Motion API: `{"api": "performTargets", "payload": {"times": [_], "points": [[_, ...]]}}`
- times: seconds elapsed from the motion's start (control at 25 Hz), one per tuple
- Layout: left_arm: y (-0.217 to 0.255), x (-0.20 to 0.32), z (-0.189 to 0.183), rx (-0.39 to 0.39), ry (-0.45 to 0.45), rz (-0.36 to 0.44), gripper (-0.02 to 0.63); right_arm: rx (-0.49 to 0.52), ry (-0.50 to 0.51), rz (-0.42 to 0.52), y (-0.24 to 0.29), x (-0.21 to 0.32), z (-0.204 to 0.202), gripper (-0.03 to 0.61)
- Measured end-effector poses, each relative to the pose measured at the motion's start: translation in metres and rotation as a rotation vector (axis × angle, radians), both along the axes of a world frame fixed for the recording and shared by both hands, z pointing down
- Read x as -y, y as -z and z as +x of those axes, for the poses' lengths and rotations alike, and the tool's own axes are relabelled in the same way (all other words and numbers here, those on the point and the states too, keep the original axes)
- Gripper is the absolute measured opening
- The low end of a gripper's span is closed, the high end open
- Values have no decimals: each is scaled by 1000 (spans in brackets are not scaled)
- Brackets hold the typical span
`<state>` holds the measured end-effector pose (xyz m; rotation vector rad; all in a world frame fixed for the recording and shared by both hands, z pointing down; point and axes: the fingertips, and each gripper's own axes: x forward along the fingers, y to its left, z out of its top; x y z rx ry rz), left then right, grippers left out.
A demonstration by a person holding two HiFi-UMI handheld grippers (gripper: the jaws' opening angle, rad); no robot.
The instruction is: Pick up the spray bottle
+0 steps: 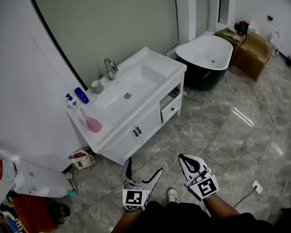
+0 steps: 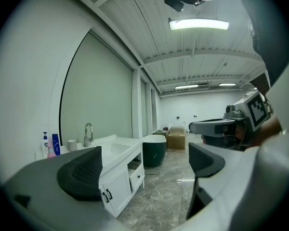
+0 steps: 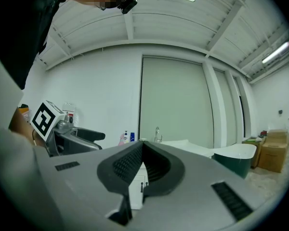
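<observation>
The spray bottle (image 1: 93, 123), pink with a white trigger head, stands on the left end of the white vanity (image 1: 150, 64), at its front edge. It shows small and far in the left gripper view (image 2: 50, 150) and in the right gripper view (image 3: 121, 139). My left gripper (image 1: 144, 168) hangs low over the floor in front of the vanity, its jaws spread wide with nothing between them (image 2: 144, 165). My right gripper (image 1: 190, 160) is beside it, its fingertips pressed together and empty (image 3: 142, 147). Both are well short of the bottle.
A blue bottle (image 1: 81, 95), a small pump bottle (image 1: 69, 98) and a cup (image 1: 97, 86) stand behind the spray bottle, near the faucet (image 1: 110, 68). A bathtub (image 1: 206, 57) and cardboard boxes (image 1: 254, 52) lie to the right. Clutter sits on the floor at the lower left (image 1: 39, 183).
</observation>
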<state>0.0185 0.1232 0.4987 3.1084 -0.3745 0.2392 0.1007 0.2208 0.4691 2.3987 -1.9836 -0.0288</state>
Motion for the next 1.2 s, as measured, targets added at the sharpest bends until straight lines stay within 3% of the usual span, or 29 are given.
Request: {"api": "performTargets", "payload": {"times": [0.4, 0.72, 1.2], "points": [[-20, 64, 8, 27, 97, -39, 526, 13, 115, -34, -15, 75, 15, -2], [-13, 144, 17, 0, 176, -33, 520, -21, 194, -28, -4, 164, 28, -2], [-16, 246, 4, 9, 262, -38, 508, -24, 293, -35, 0, 272, 15, -2]]}}
